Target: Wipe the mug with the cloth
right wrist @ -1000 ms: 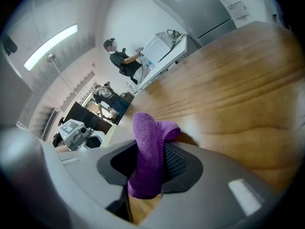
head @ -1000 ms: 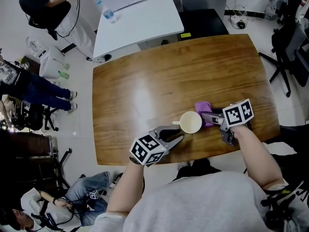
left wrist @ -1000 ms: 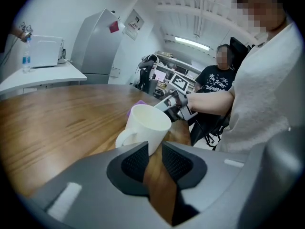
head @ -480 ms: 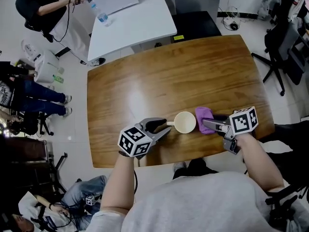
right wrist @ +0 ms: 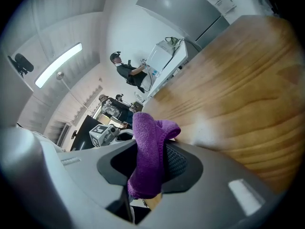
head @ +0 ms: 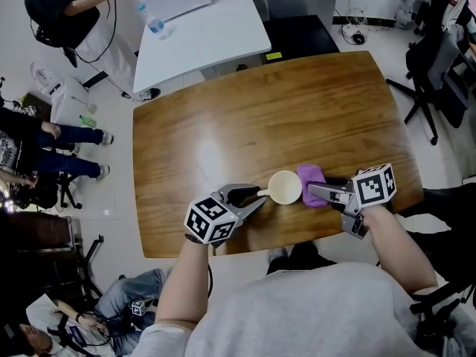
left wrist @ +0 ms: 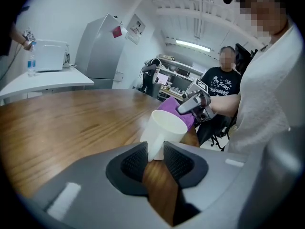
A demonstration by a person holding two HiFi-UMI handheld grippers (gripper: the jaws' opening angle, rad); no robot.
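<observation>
The mug [head: 285, 187] stands near the table's [head: 260, 110] front edge, its handle pinched by the left gripper [head: 253, 196], whose jaws have just been closing, while the right gripper [head: 315, 193] clamps the cloth [head: 310, 175] beside it, so a hard wipe could twist the mug loose or tip it.

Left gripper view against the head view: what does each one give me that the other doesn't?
Only the left gripper view shows the mug handle pinched between the fingers of the left gripper, which have just been closing. Only the head view shows the whole table outline and that gripper's marker cube. Both show the purple cloth held by the right gripper next to the mug.
</observation>
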